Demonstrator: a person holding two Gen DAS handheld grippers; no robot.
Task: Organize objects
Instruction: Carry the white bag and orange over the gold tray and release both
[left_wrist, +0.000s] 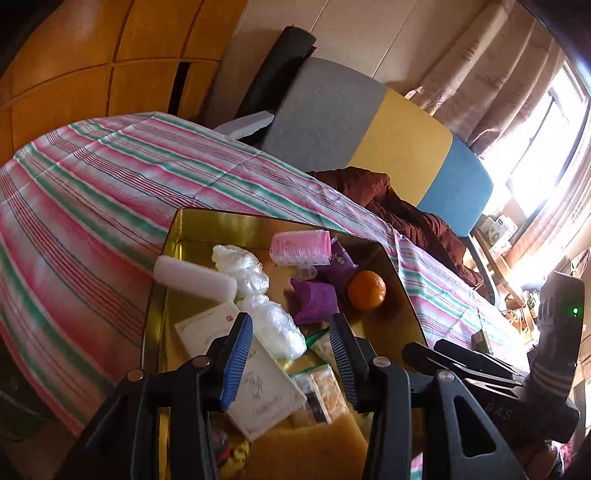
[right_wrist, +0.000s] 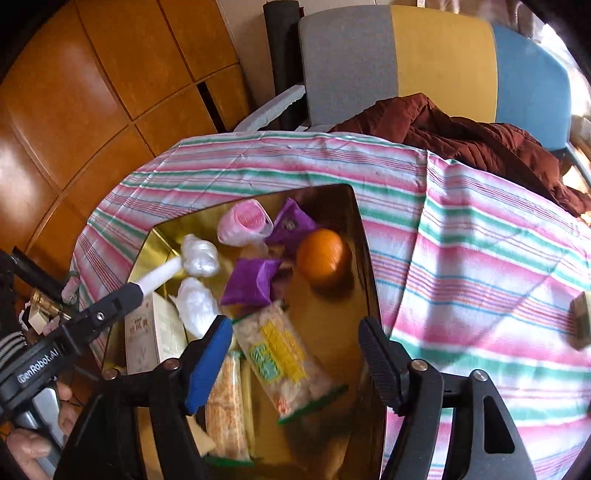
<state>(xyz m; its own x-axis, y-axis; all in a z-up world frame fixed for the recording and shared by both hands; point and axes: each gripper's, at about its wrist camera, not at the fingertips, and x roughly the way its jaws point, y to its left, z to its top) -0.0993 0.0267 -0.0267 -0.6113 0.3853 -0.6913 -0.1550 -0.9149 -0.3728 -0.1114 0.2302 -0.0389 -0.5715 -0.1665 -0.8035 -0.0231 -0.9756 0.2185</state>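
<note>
A gold tray sits on the striped cloth. It holds an orange, purple packets, a pink ribbed container and crumpled white bags. A white foam bar rests on its left rim. My left gripper hovers open over a white card box and a bag, pressing on neither. My right gripper stands wide open above a green-and-yellow snack packet that lies flat in the tray.
A striped cloth covers the table. Behind it stands a chair with a maroon jacket on it, and wooden cabinets at left. A small box lies on the cloth at right. A person's hand holds the left gripper's handle.
</note>
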